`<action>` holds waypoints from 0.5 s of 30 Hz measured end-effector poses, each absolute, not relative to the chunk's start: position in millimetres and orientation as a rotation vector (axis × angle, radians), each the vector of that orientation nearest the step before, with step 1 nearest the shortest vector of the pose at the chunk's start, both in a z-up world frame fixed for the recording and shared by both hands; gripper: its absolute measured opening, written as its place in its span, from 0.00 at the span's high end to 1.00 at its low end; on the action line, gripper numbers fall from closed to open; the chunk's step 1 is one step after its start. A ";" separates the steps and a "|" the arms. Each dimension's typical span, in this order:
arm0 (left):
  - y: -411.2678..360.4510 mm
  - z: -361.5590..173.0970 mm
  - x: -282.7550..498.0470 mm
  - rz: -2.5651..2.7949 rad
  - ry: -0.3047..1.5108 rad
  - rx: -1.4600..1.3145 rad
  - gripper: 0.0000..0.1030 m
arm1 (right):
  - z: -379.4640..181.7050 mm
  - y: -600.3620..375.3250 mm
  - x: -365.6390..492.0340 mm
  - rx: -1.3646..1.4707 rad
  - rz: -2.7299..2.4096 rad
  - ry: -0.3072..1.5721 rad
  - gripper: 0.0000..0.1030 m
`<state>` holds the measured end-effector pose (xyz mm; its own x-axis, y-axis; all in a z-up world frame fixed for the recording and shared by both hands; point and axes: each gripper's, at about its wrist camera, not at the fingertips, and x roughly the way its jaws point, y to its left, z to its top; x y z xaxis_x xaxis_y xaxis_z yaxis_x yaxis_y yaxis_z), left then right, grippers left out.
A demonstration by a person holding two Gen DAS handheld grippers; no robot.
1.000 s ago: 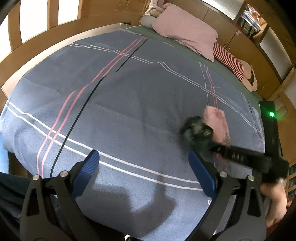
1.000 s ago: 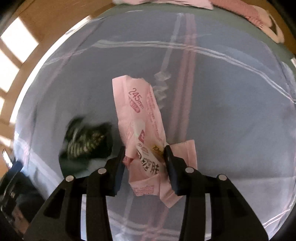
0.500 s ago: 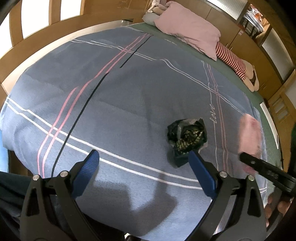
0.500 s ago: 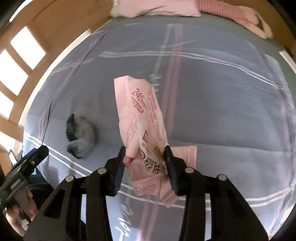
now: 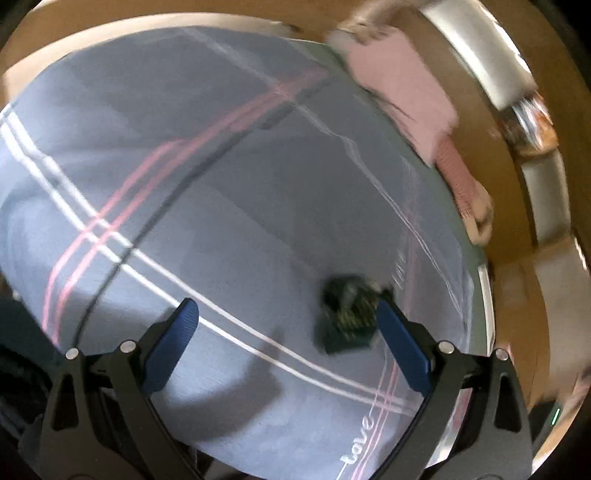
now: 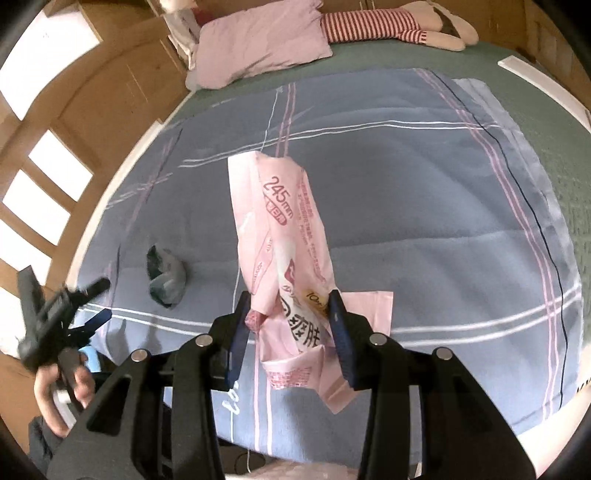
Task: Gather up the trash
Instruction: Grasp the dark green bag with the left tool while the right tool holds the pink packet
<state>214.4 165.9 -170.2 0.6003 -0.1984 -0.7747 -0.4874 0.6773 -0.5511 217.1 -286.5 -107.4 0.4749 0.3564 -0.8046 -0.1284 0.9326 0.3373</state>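
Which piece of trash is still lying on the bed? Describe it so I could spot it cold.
On the blue-grey blanket with pink and white stripes, look toward the side by the wooden window wall. There lies a small crumpled dark green wrapper, the only loose thing on the blanket; the pink wrapper is clamped in the right gripper.

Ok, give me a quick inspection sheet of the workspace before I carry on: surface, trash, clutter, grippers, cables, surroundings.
Surface: bed with a blue striped blanket over a green sheet.
Job's things: pink wrapper, clamped in the right gripper and hanging clear of the blanket; dark crumpled wrapper, loose on the blanket.
Clutter: pink pillow and a striped plush toy at the head of the bed.
Grippers: right gripper shut on the pink wrapper; left gripper open, nothing between its jaws, with the dark wrapper just beyond its right-hand finger.
Cables: nothing seen.
Surroundings: wooden bed frame and wooden cabinets; bright windows on the left in the right wrist view.
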 end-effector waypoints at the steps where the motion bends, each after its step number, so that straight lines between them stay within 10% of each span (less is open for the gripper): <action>1: 166.3 -169.0 220.9 0.180 0.942 -0.843 0.07 | -108.0 -291.3 212.4 0.269 0.299 1.031 0.59; 15: 75.7 -203.1 312.9 -0.013 1.108 -0.506 0.12 | -91.5 -283.3 162.1 0.232 0.306 0.934 0.59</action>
